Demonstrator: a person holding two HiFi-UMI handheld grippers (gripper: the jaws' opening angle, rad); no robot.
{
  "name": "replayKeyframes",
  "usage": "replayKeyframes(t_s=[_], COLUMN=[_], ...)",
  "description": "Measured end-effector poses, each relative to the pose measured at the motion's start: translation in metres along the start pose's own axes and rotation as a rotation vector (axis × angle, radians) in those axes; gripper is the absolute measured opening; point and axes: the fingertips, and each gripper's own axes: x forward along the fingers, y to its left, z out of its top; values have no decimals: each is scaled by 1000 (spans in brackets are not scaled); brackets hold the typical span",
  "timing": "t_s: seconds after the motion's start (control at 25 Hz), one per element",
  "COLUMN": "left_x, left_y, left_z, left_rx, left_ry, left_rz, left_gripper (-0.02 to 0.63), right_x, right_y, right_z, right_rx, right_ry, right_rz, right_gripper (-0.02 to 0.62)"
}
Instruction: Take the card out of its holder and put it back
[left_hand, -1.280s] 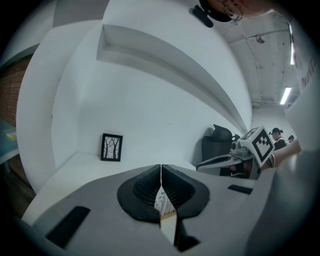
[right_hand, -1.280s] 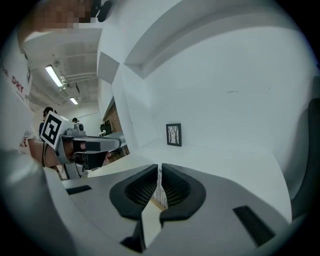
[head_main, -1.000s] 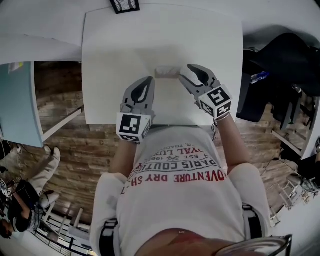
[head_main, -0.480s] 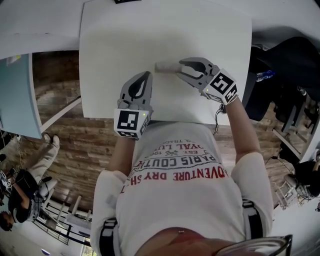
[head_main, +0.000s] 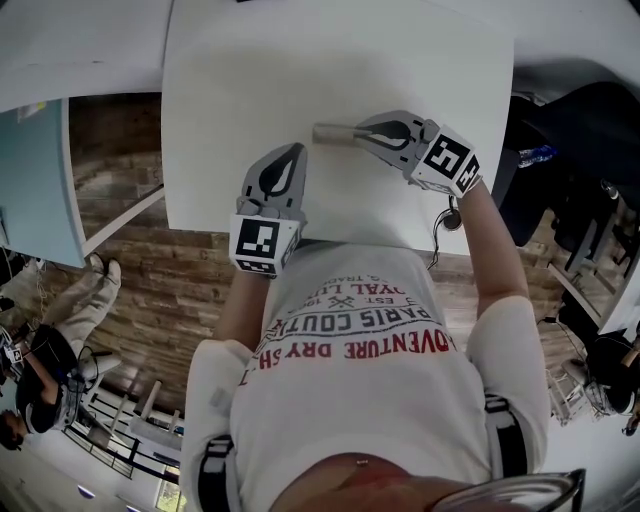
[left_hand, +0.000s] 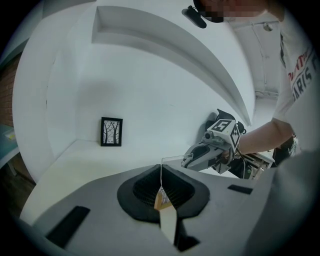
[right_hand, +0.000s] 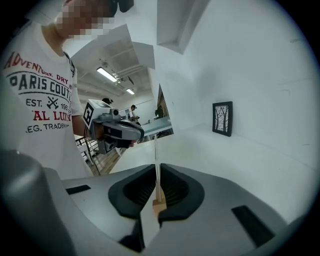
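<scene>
Treat the card as a light, stiff, slick sheet. Judging by how thin it is, it weighs almost nothing, will crack rather than bend far, and can slip from smooth pads. So take it low on one end, close to the holder, and draw it straight up along the slot rather than levering it sideways. The holder looks small and light too, so expect it to lift with the card unless you pin it down. The card is clear and colourless, a rectangle you pick out mostly by its bright top and side edges. It stands upright in the holder, a short tan, wood-coloured bar lying on the white surface. At the holder's right end your right gripper looks along the card's plane. Its jaws have just been closing and now sit clamped on the card, one pad on each face, just above the holder. Your left gripper rests just off the holder's left end, on your side of it. Its jaws are together on nothing and, as far as the head view shows, clear of the holder. Well beyond the holder, against the far wall, stands a small black-framed picture of bare trees.
</scene>
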Motion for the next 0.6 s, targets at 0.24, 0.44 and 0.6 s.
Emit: replayKeyframes(t_s=[0.24, 0.44, 0.6], left_x=[-3, -4, -6], left_y=[2, 0, 1], left_z=[2, 1, -4], left_rx=[4, -5, -6], left_ry=[4, 4, 11], left_rz=[10, 16, 19], left_gripper=[26, 26, 26], right_x=[2, 1, 1], right_y=[2, 2, 3], right_z=[4, 3, 10], right_rx=[-67, -91, -105], right_ry=[12, 20, 12], right_rz=[54, 82, 79], right_gripper=[37, 35, 35])
